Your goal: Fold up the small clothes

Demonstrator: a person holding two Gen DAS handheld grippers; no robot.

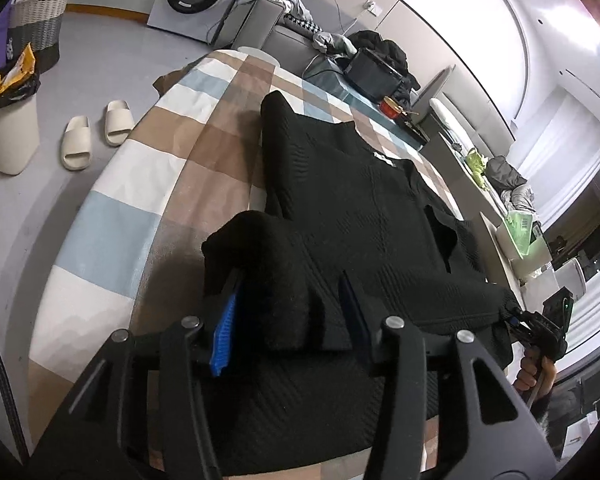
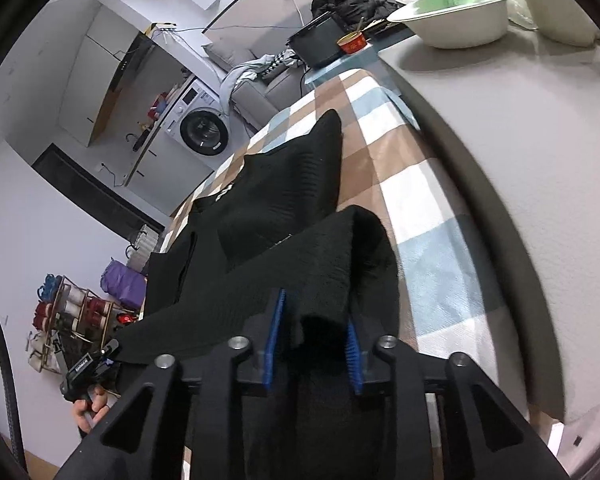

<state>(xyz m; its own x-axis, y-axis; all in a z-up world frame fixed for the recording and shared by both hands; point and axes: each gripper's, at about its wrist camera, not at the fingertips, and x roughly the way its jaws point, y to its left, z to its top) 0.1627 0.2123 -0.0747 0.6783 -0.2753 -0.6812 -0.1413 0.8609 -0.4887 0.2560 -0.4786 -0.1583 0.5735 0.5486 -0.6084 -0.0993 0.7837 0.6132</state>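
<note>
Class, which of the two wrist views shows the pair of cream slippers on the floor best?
The left wrist view: the slippers lie in plain sight on the grey floor, beside the checked blanket. The right wrist view does not show them at all; its floor area shows other clutter instead.

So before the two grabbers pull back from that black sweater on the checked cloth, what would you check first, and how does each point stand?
1. Left gripper let go: cannot tell; its jaws stand apart, but a bunched fold of the black sweater sits between them.
2. Right gripper let go: cannot tell; the hem lies between its parted blue pads.
3. Sweater resting on the checked cloth: ok.
4. Near hem folded up over the body: ok, it lies doubled across.
5. Fold edge even: not ok, both corners are bunched.
6. Red bowl clear of the sweater: ok.
</note>
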